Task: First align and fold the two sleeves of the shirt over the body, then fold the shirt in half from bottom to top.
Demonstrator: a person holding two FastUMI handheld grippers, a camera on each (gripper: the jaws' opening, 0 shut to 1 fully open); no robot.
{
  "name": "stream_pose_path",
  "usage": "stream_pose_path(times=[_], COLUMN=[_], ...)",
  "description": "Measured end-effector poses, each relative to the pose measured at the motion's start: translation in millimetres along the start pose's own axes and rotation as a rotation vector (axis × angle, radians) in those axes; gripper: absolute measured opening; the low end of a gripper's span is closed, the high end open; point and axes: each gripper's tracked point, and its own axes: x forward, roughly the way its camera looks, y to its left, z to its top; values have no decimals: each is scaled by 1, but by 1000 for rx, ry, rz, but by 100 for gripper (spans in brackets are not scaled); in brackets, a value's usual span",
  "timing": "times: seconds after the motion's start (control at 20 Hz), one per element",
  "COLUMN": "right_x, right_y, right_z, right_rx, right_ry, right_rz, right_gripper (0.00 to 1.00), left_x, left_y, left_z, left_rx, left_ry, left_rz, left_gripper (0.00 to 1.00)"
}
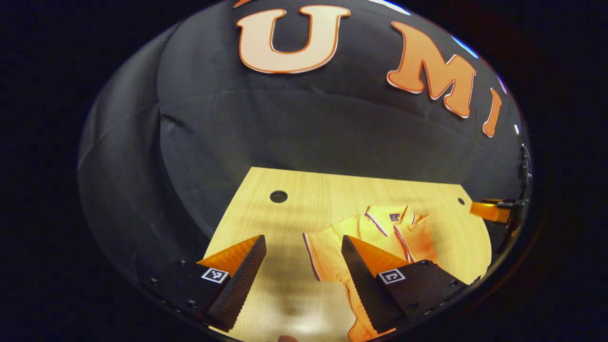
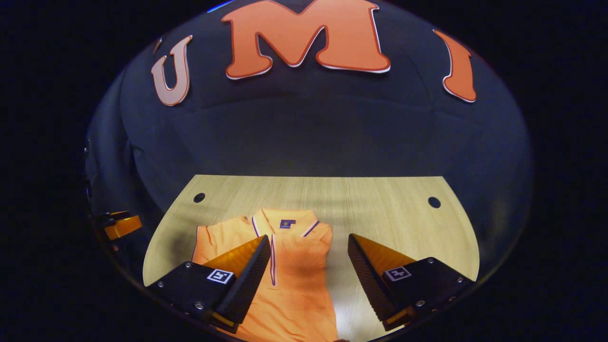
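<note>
both our tools, left tool (image 1: 304,266) and right tool (image 2: 308,261), gape empty; the shirt (image 2: 294,266) looks soft and limp, so we'd pinch its left sleeve (image 1: 319,247) hem.

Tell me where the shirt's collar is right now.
In the right gripper view the collar sits at the far end of the orange polo shirt, on the wooden table, left of centre, beyond the open right claw.

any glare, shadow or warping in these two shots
Left gripper view: a bright glare patch on the table near the bottom, a soft shadow ahead of the left tool, and the table's far edge bows. Right gripper view: dimmer, glare beside the shirt between the right tool's fingers; the table edges curve.
</note>
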Motion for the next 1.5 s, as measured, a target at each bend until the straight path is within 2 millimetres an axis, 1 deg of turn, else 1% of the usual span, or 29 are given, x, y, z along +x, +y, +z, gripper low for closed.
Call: stream_pose_path(times=[0.15, 0.25, 0.35, 0.45, 0.5, 0.65, 0.75, 0.85, 0.9, 1.0, 1.05, 1.15, 1.2, 1.3, 1.4, 1.5], right_x=[-22, -38, -53, -63, -71, -83, -86, -88, -88, -89, -88, -86, -87, -87, -90, -91], right_y=[-26, -41, -59, -75, -84, -97, -104, -114, -117, -120, -121, -122, -122, -121, -121, -121], right_z=[18, 31, 44, 51, 54, 60, 60, 60, 58, 56, 55, 53, 52, 52, 54, 56], right_rx=[20, 41, 42, 16, 5, 7, 20, 26, 28, 37, 38, 40, 42, 46, 44, 42], right_ry=[-65, -112, -157, -197, -211, -234, -241, -244, -243, -237, -235, -231, -230, -232, -244, -252], right_rz=[-27, -35, -55, -88, -105, -110, -111, -124, -125, -125, -126, -128, -127, -126, -133, -140], right_gripper=[100, 100, 99, 99, 99, 99, 99, 99, 99, 99, 99, 99, 99, 99, 99, 99], left_x=[31, 54, 77, 99, 109, 129, 139, 145, 144, 148, 147, 148, 151, 152, 157, 161], left_y=[-15, -24, -25, -24, -22, -13, -9, -2, 1, 3, 2, -4, -10, -26, -29, -32], left_z=[-12, -26, -42, -63, -72, -98, -116, -128, -135, -132, -132, -132, -134, -132, -128, -126], left_rx=[7, 13, 15, 18, 17, 9, -8, -43, -58, -52, -42, -23, -11, 7, 13, 35], left_ry=[58, 109, 188, 257, 287, 377, 432, 468, 485, 472, 477, 484, 489, 485, 468, 460], left_rz=[-5, -16, -10, -4, 3, 38, 59, 89, 105, 105, 101, 86, 69, 20, 23, 8], left_gripper=[98, 98, 98, 99, 99, 99, 99, 99, 99, 99, 98, 98, 94, 50, 6, 5])
